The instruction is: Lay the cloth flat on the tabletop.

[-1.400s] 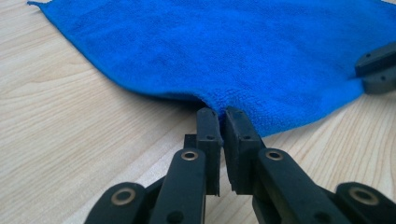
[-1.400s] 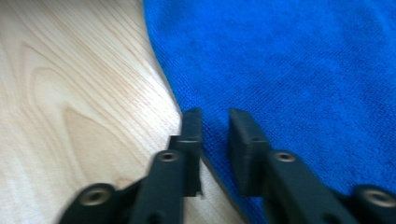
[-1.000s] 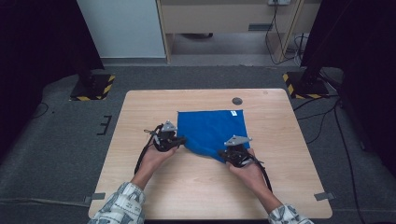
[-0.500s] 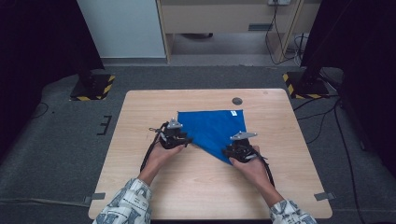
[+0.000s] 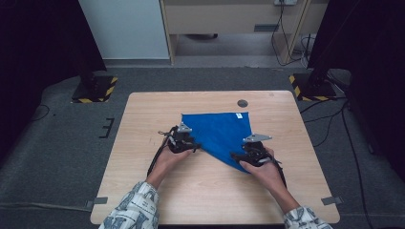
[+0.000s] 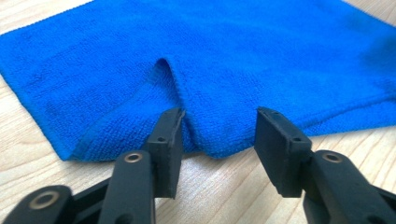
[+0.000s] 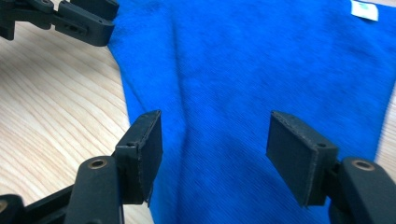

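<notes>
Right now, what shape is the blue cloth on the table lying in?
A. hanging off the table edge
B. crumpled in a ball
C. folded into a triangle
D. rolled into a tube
C: the blue cloth lies flat on the table with three corners, one straight edge at the far side and a point near the right tongs.
</notes>
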Demonstrator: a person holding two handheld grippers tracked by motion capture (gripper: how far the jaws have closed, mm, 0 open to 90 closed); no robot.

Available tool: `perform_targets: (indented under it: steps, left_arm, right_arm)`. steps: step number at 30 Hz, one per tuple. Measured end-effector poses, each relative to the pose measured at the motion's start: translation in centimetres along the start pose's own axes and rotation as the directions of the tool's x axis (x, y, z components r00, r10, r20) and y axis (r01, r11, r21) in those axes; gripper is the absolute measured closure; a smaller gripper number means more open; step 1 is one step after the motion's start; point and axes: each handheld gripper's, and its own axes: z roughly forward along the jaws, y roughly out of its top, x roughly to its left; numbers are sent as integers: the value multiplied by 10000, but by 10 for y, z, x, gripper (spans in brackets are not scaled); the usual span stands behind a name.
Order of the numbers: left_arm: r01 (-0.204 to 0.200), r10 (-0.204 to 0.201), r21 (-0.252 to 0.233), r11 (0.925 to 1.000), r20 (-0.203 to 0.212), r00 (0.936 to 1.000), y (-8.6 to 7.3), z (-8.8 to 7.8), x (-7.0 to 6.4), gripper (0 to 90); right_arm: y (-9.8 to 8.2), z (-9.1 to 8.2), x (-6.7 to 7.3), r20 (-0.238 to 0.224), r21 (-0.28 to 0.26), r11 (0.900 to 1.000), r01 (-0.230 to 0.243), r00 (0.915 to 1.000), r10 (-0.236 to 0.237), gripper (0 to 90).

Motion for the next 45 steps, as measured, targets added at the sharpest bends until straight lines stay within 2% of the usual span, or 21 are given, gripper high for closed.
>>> perform_targets:
  steps: [2,5,9,12,16,20,25,31,35,36,37,40,42,45]
  left_arm:
    - [-61,60,103,9999,65,10000,0,3,-2,569]
    - [-189,191,317,9993,-70,9998,-1,6,-3,635]
    - [-70,72,144,9999,-104,9999,-2,3,-4,790]
    - [-40,41,130,9999,-76,10000,0,-2,-5,840]
    - [-73,74,113,9999,-79,9999,-5,-20,-7,846]
    - [118,-118,29,9999,32,9999,-14,-37,-6,853]
    - [255,-255,13,9997,219,9994,-29,-58,-13,859]
    - [303,-313,297,9991,344,9989,-46,-74,-22,858]
    - [254,-272,429,9988,430,9987,-54,-79,-27,846]
    - [210,-231,477,9986,455,9987,-56,-80,-28,846]
    - [176,-200,555,9983,425,9989,-58,-80,-28,846]
    - [259,-293,749,9969,445,9986,-64,-78,-27,852]
    - [223,-263,859,9961,456,9986,-66,-76,-27,861]
    - [102,-138,873,9961,407,9991,-66,-75,-29,865]
  right_arm:
    - [-2,-4,-4,82,-12,10000,-83,9999,83,370]
    - [-5,-12,-12,240,-73,9998,-204,9995,206,388]
    - [-11,-21,-19,343,-9,9997,-242,9991,242,376]
    - [-15,-26,-25,386,-37,9994,-340,9987,341,359]
    - [-18,-32,-30,442,-15,9996,-271,9987,271,371]
    - [-23,-36,-33,670,101,9996,-259,9974,251,436]
    - [-32,-42,-32,907,441,9985,-315,9955,274,518]
    - [-43,-42,-25,1213,965,9945,-399,9922,281,501]
    - [-46,-37,-24,1169,1200,9923,-309,9930,168,479]
    - [-46,-36,-22,1168,1254,9910,-458,9927,311,479]
    - [-46,-35,-21,1191,1261,9916,-299,9928,148,489]
    - [-47,-36,-18,1335,1338,9909,-110,9910,-70,554]
    - [-46,-36,-15,1140,1364,9906,93,9932,-250,651]
    - [-45,-35,-13,860,1442,9895,-6,9962,-119,795]
